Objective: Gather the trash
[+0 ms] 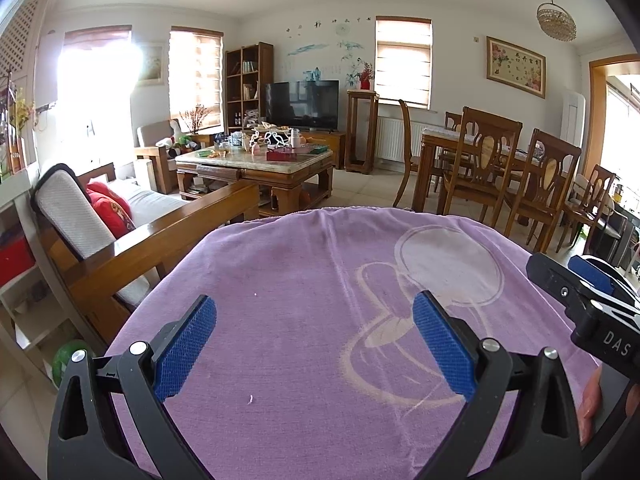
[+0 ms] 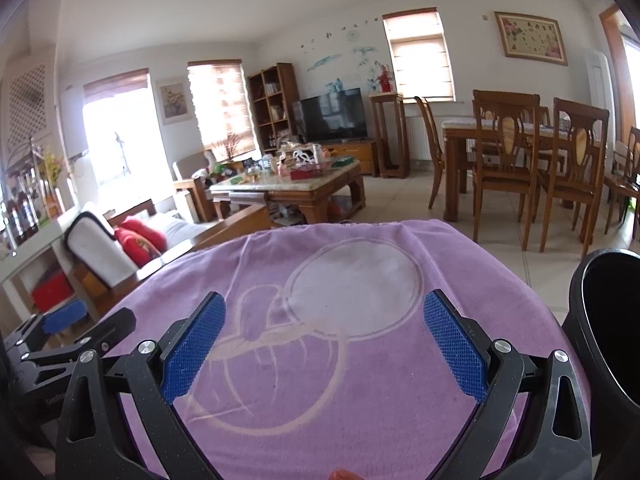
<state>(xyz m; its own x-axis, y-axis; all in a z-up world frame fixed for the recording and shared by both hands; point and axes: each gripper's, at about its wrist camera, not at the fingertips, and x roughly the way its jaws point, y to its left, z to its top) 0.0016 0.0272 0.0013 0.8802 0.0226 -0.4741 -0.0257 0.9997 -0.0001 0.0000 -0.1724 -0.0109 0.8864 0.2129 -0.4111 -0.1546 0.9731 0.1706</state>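
Observation:
A purple towel with a pale cartoon print (image 1: pixel 320 300) covers a round surface right in front of me; it also fills the right wrist view (image 2: pixel 340 320). My left gripper (image 1: pixel 314 340) is open and empty just above it, blue pads (image 1: pixel 184 348) spread wide. My right gripper (image 2: pixel 324 344) is open and empty over the same towel. A tiny white scrap (image 1: pixel 251 399) lies on the towel between the left fingers. A black bin (image 2: pixel 608 328) stands at the towel's right edge. The right gripper's body (image 1: pixel 592 308) shows at the left view's right side.
A wooden sofa with red cushions (image 1: pixel 112 208) is at the left. A cluttered coffee table (image 1: pixel 256 160) stands beyond the towel, with a TV (image 1: pixel 302 104) behind. A dining table with wooden chairs (image 1: pixel 492 160) is at the right, over tiled floor.

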